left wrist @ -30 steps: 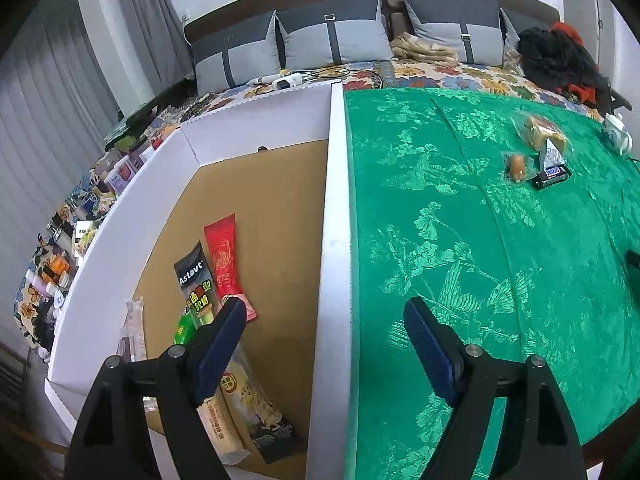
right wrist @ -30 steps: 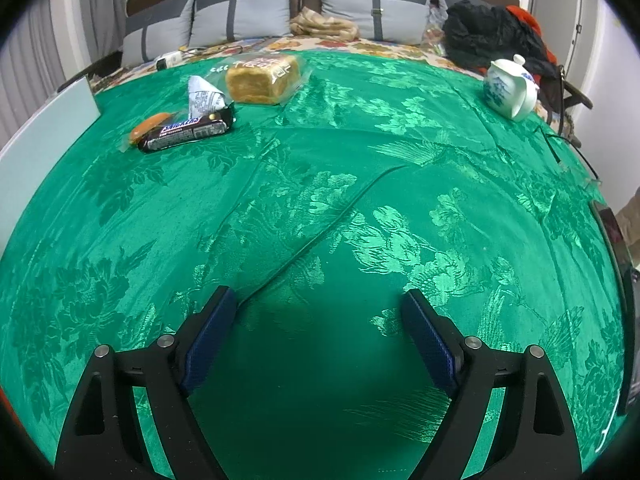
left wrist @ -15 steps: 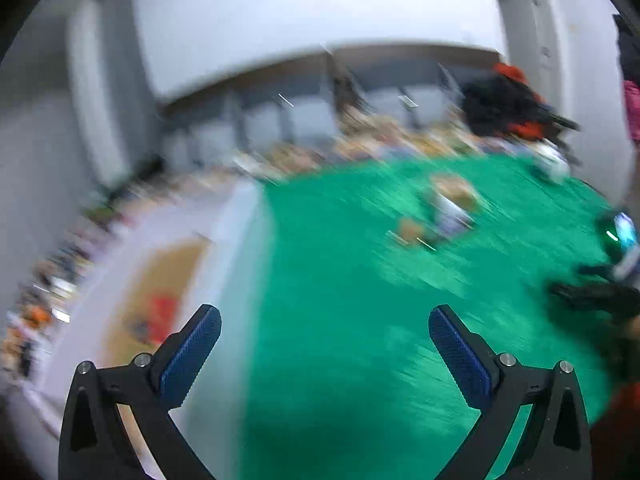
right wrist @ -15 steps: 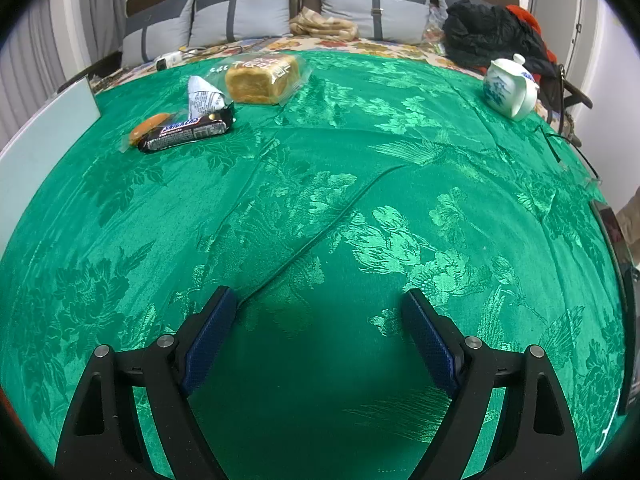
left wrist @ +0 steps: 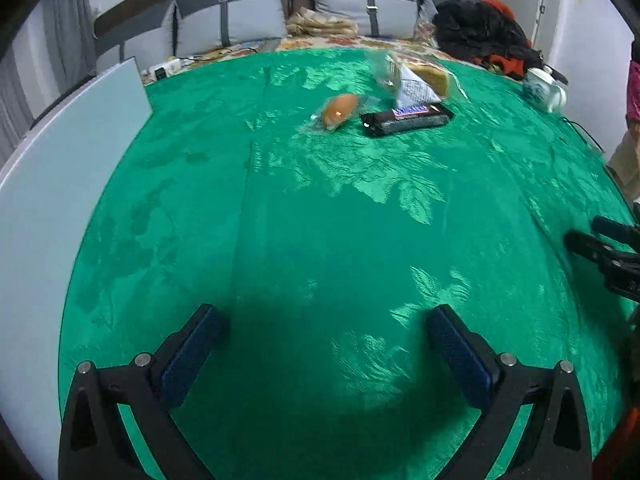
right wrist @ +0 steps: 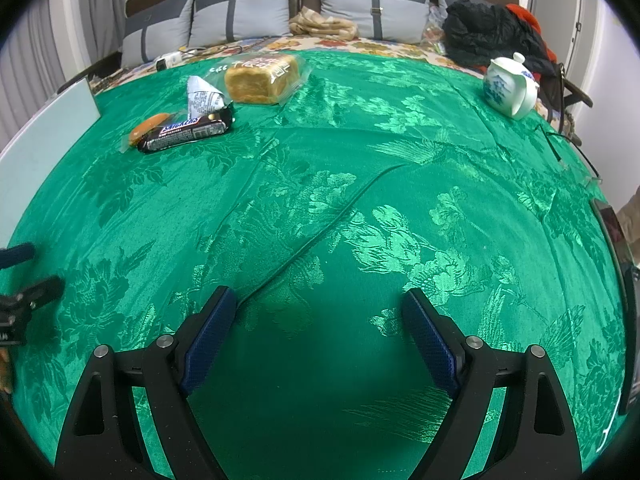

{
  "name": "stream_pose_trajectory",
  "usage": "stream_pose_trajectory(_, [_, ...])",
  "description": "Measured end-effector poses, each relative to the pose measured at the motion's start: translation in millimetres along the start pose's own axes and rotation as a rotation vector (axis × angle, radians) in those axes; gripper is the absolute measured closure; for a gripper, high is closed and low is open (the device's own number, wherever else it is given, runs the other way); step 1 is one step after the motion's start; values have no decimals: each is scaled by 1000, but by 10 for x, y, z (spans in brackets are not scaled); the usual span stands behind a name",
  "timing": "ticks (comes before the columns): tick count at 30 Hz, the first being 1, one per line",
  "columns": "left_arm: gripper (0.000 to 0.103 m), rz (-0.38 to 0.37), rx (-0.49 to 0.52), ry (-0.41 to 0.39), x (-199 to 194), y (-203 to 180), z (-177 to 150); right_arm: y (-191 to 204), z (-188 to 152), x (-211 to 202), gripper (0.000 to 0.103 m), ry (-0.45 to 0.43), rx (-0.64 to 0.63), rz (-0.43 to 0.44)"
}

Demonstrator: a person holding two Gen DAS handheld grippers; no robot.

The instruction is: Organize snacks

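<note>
Both tongs hang spread wide over bare cloth with nothing between their blue ribbed pads: left tongs [left wrist: 326, 344] at six o'clock of their own view, right tongs [right wrist: 316, 320] likewise, each tilted steeply down toward the surface.

Out at twelve o'clock from the left tongs sits the snack cluster. Front and centre, a dark glossy Snickers bar [left wrist: 407, 119], long and flat, lying crosswise. Just beside it at nine o'clock, a small orange bun [left wrist: 339, 109] in clear crinkly wrap. Behind the bar, a white folded-paper triangle packet [left wrist: 416, 90], its point standing up, and behind that a squarish golden bread loaf [right wrist: 262, 77] in a transparent bag with red print. From the right tongs, that whole cluster lies at about eleven o'clock.

All of it rests on the counter [left wrist: 320, 208], draped in shiny green brocade woven with flowers and birds, one long crease running across it. At nine o'clock, a smooth white box wall [left wrist: 60, 184] stands along the cloth's edge. At two o'clock, a white porcelain teapot [right wrist: 510, 86] with blue pattern. Beyond the counter: grey cushions [right wrist: 236, 12], a heap of black and red clothes [right wrist: 492, 34].
</note>
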State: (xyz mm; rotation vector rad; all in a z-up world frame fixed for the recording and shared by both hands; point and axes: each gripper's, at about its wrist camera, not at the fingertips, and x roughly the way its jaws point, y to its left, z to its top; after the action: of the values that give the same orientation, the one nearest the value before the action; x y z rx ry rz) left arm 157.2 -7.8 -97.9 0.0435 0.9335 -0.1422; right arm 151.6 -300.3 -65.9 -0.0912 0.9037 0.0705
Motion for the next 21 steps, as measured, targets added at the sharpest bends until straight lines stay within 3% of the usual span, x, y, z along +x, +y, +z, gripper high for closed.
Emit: stream_pose_trajectory(21, [0, 1, -1, -18, 22, 0, -26, -3, -9, 4, 14, 0, 1, -1])
